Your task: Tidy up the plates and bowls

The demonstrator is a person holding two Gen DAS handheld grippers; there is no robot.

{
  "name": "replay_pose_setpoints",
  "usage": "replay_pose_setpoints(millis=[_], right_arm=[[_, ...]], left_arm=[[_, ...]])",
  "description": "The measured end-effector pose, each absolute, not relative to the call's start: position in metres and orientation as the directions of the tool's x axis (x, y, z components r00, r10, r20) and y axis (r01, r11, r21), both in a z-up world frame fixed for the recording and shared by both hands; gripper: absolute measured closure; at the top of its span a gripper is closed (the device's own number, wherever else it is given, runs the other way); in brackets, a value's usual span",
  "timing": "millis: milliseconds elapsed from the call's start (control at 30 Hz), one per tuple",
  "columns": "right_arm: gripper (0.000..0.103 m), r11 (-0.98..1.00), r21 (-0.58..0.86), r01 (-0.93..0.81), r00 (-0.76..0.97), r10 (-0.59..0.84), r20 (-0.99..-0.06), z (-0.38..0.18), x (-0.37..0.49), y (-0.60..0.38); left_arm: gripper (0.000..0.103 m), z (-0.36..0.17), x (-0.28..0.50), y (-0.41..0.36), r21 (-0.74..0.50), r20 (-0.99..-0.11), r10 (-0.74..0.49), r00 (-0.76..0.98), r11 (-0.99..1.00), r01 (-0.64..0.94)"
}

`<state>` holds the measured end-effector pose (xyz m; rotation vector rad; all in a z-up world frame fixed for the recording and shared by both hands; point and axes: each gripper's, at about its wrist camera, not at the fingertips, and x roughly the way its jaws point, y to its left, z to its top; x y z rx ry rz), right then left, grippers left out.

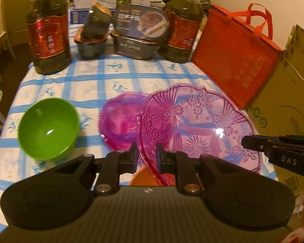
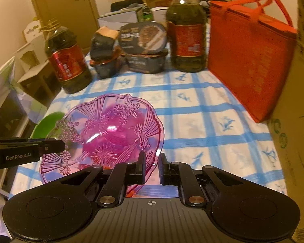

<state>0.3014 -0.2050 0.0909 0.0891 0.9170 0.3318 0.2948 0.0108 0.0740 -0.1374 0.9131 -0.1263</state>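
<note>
Your left tool (image 1: 146, 156) and right tool (image 2: 152, 167) each pinch an opposite rim of the pink patterned plate (image 1: 194, 125) — it's tilted above the checked surface (image 1: 87, 81), over a second pink plate (image 1: 119, 119), green bowl (image 1: 48, 125) beside.

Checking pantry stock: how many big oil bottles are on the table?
2. One oil bottle stands at the table's far left; the other at the far end beside the red bag. Clutter behind could hide more.
</note>
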Motion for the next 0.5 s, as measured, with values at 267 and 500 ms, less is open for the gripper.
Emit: replay_pose_setpoints(millis=[267, 500], right_arm=[[0.091, 0.939, 0.202, -0.278, 0.554, 0.329, -0.765, 0.092, 0.306, -0.177], [0.091, 0.938, 0.207, -0.280, 0.546, 0.332, -0.769, 0.085, 0.325, -0.170]], left_arm=[[0.088, 0.075, 0.291, 0.036, -0.176, -0.775, -0.150, 0.613, 0.984, 0.019], [0.088, 0.066, 0.308, 0.042, -0.164, -0.781, -0.141, 0.608, 0.986, 0.019]])
